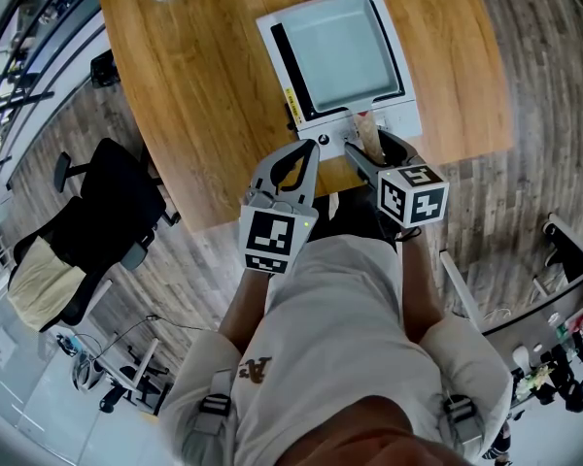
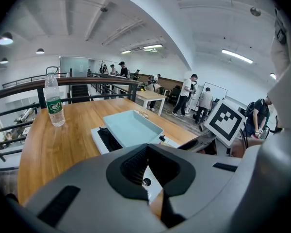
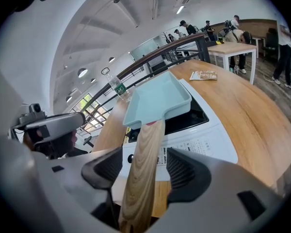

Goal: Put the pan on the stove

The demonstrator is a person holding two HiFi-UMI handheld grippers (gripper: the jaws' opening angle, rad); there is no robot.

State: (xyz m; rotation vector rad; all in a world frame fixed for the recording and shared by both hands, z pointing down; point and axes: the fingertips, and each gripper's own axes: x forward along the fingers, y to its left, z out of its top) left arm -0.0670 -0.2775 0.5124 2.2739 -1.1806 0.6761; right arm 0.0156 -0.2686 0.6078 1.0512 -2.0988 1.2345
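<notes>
Already the pan (image 1: 340,51) sits on the stove (image 1: 394,115), task seemingly done; right tool (image 3: 145,170) released around its six-o'clock handle (image 3: 148,140), left tool (image 2: 146,178) clenched empty.

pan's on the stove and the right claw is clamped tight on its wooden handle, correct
Not quite. The pan is on the stove, but the right claw is open: the wooden handle lies between its pads with neither pressing on it. The right gripper view shows this.

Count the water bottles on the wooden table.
1: a water bottle stands upright on the table, left of the stove in the left gripper view. Others may be hidden.
</notes>
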